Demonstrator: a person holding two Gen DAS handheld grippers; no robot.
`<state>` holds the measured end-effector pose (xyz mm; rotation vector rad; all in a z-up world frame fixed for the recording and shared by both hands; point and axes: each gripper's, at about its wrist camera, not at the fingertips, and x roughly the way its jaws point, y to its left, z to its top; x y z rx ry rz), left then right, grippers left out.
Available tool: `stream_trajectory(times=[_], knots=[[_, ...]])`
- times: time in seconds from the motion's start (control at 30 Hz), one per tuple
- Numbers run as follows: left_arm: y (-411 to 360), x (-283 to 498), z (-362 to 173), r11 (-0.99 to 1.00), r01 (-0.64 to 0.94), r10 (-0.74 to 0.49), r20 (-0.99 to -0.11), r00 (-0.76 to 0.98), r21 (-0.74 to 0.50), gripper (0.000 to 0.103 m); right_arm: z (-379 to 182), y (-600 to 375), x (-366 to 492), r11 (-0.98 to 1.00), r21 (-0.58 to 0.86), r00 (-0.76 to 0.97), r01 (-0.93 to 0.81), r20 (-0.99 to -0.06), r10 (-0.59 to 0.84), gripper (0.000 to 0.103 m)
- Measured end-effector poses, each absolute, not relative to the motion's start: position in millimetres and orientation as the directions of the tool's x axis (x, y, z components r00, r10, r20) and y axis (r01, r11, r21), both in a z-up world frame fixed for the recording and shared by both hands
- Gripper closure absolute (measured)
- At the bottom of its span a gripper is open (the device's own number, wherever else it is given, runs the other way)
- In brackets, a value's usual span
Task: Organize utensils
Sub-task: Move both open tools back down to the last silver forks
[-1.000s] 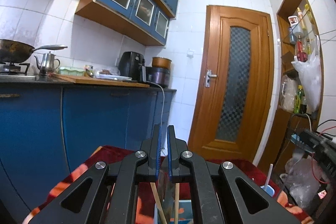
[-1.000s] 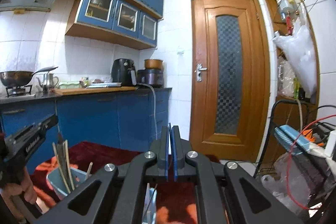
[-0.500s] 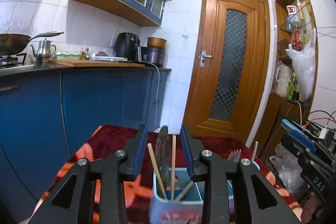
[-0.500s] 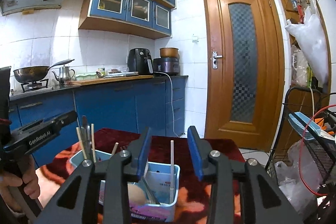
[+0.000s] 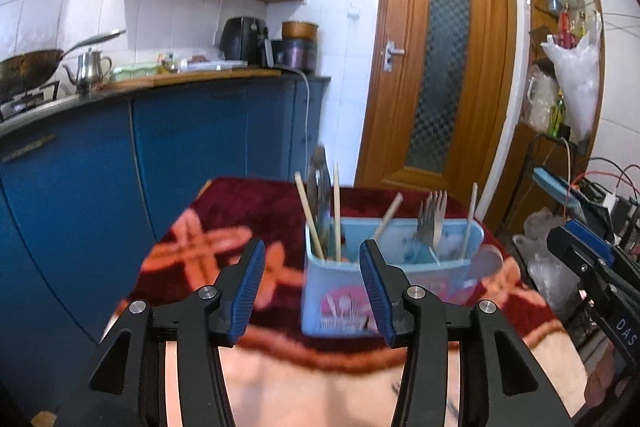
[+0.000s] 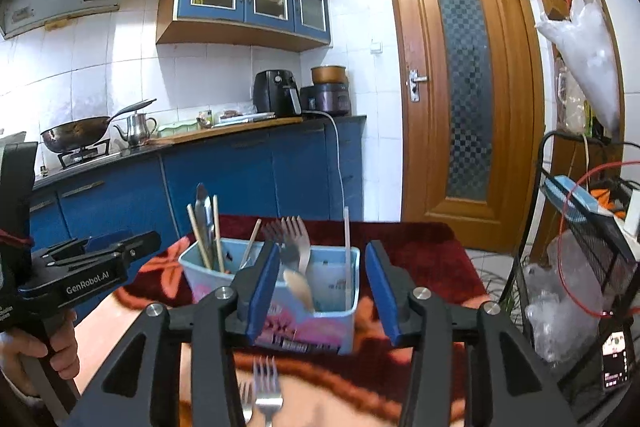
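Observation:
A light blue utensil holder [image 5: 472, 243] [image 6: 188, 263] stands on the table with the red patterned cloth [image 5: 224, 235]. It holds chopsticks [image 5: 337, 211] [image 6: 217, 231], a knife [image 5: 319, 183] and forks [image 5: 432, 215] [image 6: 294, 235]. A spoon [image 6: 299, 287] is blurred in front of the holder. Two forks [image 6: 266, 391] lie on the cloth near me. My left gripper [image 5: 311, 291] is open and empty just before the holder. My right gripper [image 6: 322, 291] is open and empty above the loose forks. The left gripper also shows in the right wrist view [image 6: 104, 247].
Blue kitchen cabinets [image 6: 240, 179] and a counter with a wok [image 6: 76, 133], a kettle and appliances run along the left. A wooden door [image 6: 464, 99] is behind the table. A wire rack [image 6: 584, 247] with cables and bags stands at the right.
Both grippers have opened from shut and drawn back from the holder, which now shows whole. A spoon appears blurred in front of the holder in the right wrist view.

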<state>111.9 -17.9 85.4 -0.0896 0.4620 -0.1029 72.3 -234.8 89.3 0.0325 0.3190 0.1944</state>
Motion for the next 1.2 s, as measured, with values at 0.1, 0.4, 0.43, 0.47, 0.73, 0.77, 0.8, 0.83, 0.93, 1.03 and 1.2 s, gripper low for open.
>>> stream_trajectory(times=[0.1,0.4,0.43,0.47,0.73,0.77,0.8,0.83,0.93,1.03,1.2], knots=[[-20,107,77,0.989,0.087,-0.134,-0.475,0.870,-0.120,0.053,83,-235,67,0.980,0.076,0.922,-0.185,-0.332,0.200,0.047],[-28,99,48,0.986,0.093,-0.156,-0.578,0.801,-0.138,0.052,56,-238,58,0.978,0.109,0.883,-0.175,-0.423,0.205,0.038],[-29,98,44,0.985,0.096,-0.162,-0.590,0.791,-0.143,0.052,53,-239,57,0.978,0.115,0.878,-0.173,-0.431,0.206,0.038],[-30,98,41,0.984,0.099,-0.168,-0.603,0.780,-0.147,0.052,49,-241,57,0.978,0.121,0.872,-0.171,-0.443,0.207,0.036],[-40,98,19,0.976,0.109,-0.210,-0.676,0.706,-0.189,0.052,30,-248,53,0.980,0.122,0.846,-0.155,-0.496,0.196,0.032],[-42,98,16,0.975,0.110,-0.212,-0.683,0.699,-0.191,0.052,28,-250,53,0.980,0.126,0.843,-0.151,-0.502,0.195,0.031],[-44,98,14,0.976,0.110,-0.209,-0.689,0.693,-0.186,0.052,26,-252,53,0.980,0.132,0.839,-0.148,-0.508,0.195,0.031],[-47,99,12,0.977,0.112,-0.207,-0.695,0.689,-0.180,0.053,25,-253,53,0.980,0.135,0.837,-0.145,-0.511,0.195,0.031],[-54,99,8,0.977,0.121,-0.211,-0.710,0.672,-0.176,0.052,21,-258,53,0.979,0.148,0.829,-0.140,-0.523,0.197,0.029],[-61,99,3,0.975,0.133,-0.220,-0.724,0.654,-0.176,0.052,17,-262,52,0.979,0.155,0.824,-0.134,-0.531,0.197,0.025],[-73,99,-3,0.966,0.160,-0.258,-0.739,0.622,-0.202,0.053,14,-272,50,0.976,0.176,0.822,-0.129,-0.531,0.204,0.025]])
